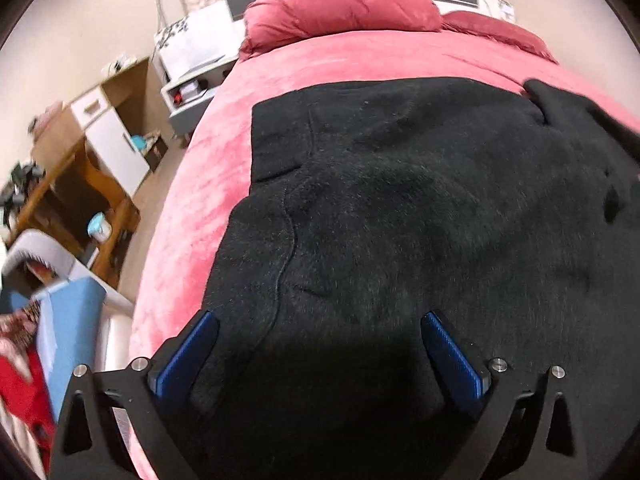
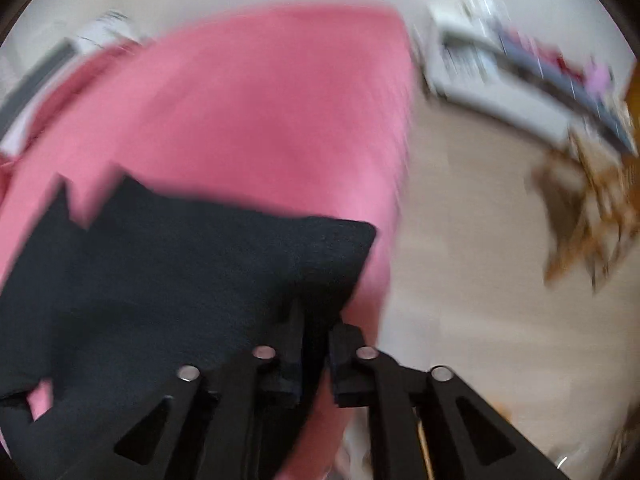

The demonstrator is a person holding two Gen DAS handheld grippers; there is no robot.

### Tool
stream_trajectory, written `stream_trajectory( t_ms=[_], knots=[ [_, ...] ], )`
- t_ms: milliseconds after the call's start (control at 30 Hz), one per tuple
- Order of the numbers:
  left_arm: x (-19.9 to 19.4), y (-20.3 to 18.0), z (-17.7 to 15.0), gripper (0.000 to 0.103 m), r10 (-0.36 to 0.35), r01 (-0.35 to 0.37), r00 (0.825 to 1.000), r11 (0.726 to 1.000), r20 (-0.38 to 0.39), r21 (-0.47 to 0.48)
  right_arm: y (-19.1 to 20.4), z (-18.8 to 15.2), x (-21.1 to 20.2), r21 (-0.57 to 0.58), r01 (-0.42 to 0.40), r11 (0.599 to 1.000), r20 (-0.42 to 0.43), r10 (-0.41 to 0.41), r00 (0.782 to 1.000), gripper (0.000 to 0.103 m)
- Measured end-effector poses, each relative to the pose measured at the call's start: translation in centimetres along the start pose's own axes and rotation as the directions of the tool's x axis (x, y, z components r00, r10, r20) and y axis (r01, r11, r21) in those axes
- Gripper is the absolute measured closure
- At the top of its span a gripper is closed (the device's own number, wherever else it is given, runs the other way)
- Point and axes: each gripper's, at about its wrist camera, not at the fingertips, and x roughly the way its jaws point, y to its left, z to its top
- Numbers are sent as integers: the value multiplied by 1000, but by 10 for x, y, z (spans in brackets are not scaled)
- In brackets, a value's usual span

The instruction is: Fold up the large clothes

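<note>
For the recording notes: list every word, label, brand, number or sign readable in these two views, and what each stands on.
None can be read.
Black garment: no print or tag visible.
Pink bedspread: plain.
White nightstand: dark floral pattern, no lettering.
Blue-lidded tub under the wooden desk: any label is too small to read.
Shelf items in the right wrist view: blurred beyond reading.
Left gripper and right gripper: no markings visible.

At the bottom of the left wrist frame, the left gripper (image 1: 318,354) shows black angular arms with triangular cut-outs, round silver screws and ribbed blue fingers (image 1: 452,354); the right gripper (image 2: 314,360), blurred at lower centre, has the same black arms and silver screws.
</note>
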Motion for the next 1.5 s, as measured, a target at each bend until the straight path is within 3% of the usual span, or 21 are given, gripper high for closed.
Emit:
stream_trajectory(
  t_ms=[67,167,233,300,367,433,467,533,700,733,800,867,900,933,1033,1133,1200,1300,1367,1400,1500],
  knots=[
    [-7,7,-3,0,-7,7,1000,1000,4,7,5,-6,-11,-44,99,994,83,-95,992,62],
    [-24,33,-2,0,-39,43,998,997,58,-71,31,-14,-29,-205,317,926,171,-285,943,58],
    [-38,52,0,0,-56,68,993,989,102,-128,39,-25,-61,-185,350,918,283,-291,914,58],
    [-41,65,7,0,-29,48,991,989,132,-142,58,-44,-99,-191,261,946,393,-170,904,56],
    [-39,74,17,0,-9,30,987,991,161,-129,88,-73,-125,-295,133,946,398,-4,917,56],
    [-32,76,28,0,-70,85,986,992,154,-95,120,-103,-136,-404,-38,914,312,177,934,55],
    [-24,74,36,0,-103,111,986,992,128,-58,142,-123,-136,-464,-165,870,210,289,934,55],
    [-9,71,52,0,-93,95,990,995,110,-14,172,-152,-131,-502,-303,810,75,390,918,55],
    [34,74,89,0,-176,177,984,983,16,-57,214,-234,-99,-546,-304,781,-35,341,939,55],
    [44,75,97,0,-202,201,979,976,1,-83,214,-242,-98,-553,-289,782,-26,330,944,55],
    [60,74,105,0,-248,237,966,962,-69,-138,213,-260,-104,-596,-211,774,83,321,943,54],
    [84,67,109,3,-312,275,930,941,-194,-197,212,-272,-105,-612,-165,773,127,302,945,52],
    [84,65,112,12,-299,259,936,942,-184,-211,210,-271,-106,-594,-172,786,128,303,944,51],
    [79,63,114,30,-301,267,940,942,-160,-205,207,-270,-105,-579,-182,795,124,306,944,49],
    [51,58,120,64,-245,236,967,964,-68,-120,205,-270,-103,-546,-221,809,118,335,935,47],
    [22,92,119,74,-288,293,956,925,53,-243,206,-266,-99,-545,-215,810,127,333,934,47],
    [11,114,114,74,-243,265,964,918,111,-296,204,-266,-99,-547,-209,811,136,332,934,47],
    [34,107,105,71,-199,207,978,953,55,-223,205,-278,-108,-546,-210,811,145,338,930,47],
    [50,81,96,57,-106,107,994,993,23,-48,205,-280,-106,-550,-200,811,152,332,931,46],
    [48,79,94,46,-96,97,995,995,36,-28,208,-277,-102,-551,-196,811,154,330,931,46],
    [34,99,83,18,-122,127,991,986,54,-105,206,-273,-100,-545,-207,812,150,338,929,46]
  ],
)
